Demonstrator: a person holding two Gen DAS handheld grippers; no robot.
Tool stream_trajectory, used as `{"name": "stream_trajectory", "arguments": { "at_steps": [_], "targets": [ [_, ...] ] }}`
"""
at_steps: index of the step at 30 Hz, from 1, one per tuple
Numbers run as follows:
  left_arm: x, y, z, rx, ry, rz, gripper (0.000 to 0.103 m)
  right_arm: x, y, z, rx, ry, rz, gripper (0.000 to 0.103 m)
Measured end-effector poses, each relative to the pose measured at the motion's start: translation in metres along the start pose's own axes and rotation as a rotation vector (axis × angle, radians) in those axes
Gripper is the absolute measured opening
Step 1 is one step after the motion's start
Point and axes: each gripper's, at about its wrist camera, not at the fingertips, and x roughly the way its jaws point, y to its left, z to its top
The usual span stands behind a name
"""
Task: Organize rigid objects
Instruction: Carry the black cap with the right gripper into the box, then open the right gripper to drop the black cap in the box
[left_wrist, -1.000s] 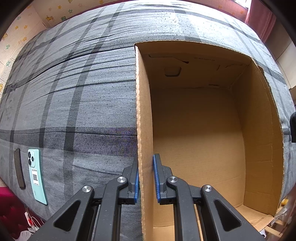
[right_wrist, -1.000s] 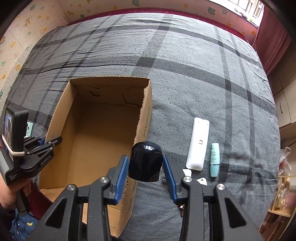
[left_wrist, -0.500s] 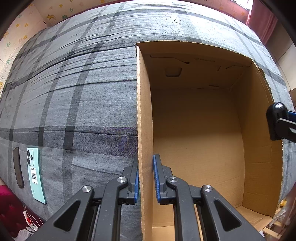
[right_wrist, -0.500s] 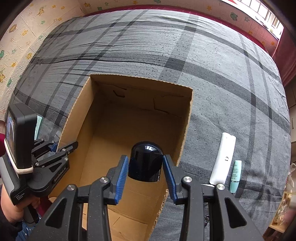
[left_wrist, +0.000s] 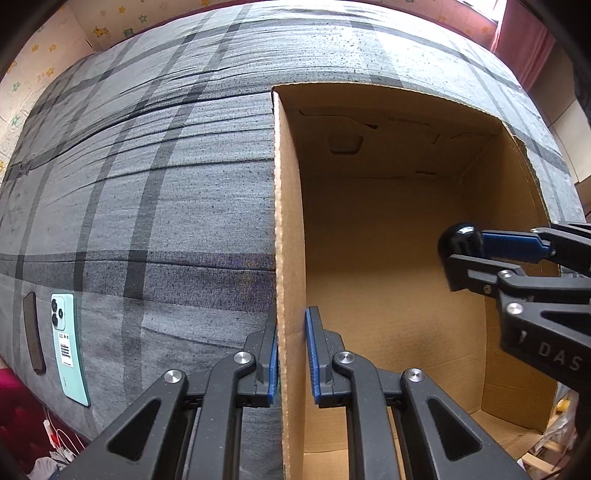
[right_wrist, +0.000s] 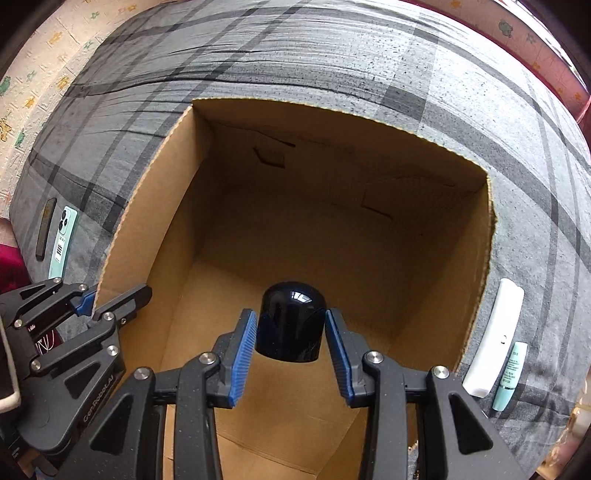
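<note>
Left wrist view: a grey plaid bedspread (left_wrist: 147, 184) fills the frame, wallpaper with little stars behind it and a red curtain at the top right; a mint phone (left_wrist: 68, 347) and a dark flat bar (left_wrist: 34, 332) lie side by side near the bed's left edge; the left gripper (left_wrist: 291, 354) is clamped on the left wall of the open cardboard box (left_wrist: 288, 221), one pad outside, one inside; the right gripper (left_wrist: 476, 254) now reaches in from the right with a glossy black cap (left_wrist: 460, 238) pinched between its pads, where a second ago only a dark sliver showed at that edge.

Right wrist view: the right gripper (right_wrist: 291, 339) pinches the black cap (right_wrist: 291, 325) over the box's (right_wrist: 155, 206) bare floor; a second back the cap hung over the box's right wall; a white remote (right_wrist: 495, 339) and a pale green tube (right_wrist: 511, 376) lie on the bedspread (right_wrist: 332, 55) just right of the box; the left gripper (right_wrist: 92, 301) grips the left wall.
</note>
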Motion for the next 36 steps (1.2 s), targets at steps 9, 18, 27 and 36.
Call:
{"name": "stream_trajectory", "arguments": {
  "at_steps": [9,18,27,36],
  "targets": [
    [0.001,0.001,0.000,0.002,0.001,-0.003,0.014,0.030,0.005,0.009,0.000,0.034,0.007,0.041],
    [0.002,0.002,0.000,0.006,0.005,-0.006,0.014,0.035,0.008,0.014,-0.017,0.030,0.006,0.044],
    [0.002,0.002,0.000,0.011,0.004,-0.006,0.014,0.010,0.013,0.013,-0.016,-0.031,-0.021,0.061],
    [0.002,0.000,0.001,0.008,0.008,0.004,0.014,-0.023,0.012,0.003,-0.018,-0.127,-0.053,0.082]
  ]
}}
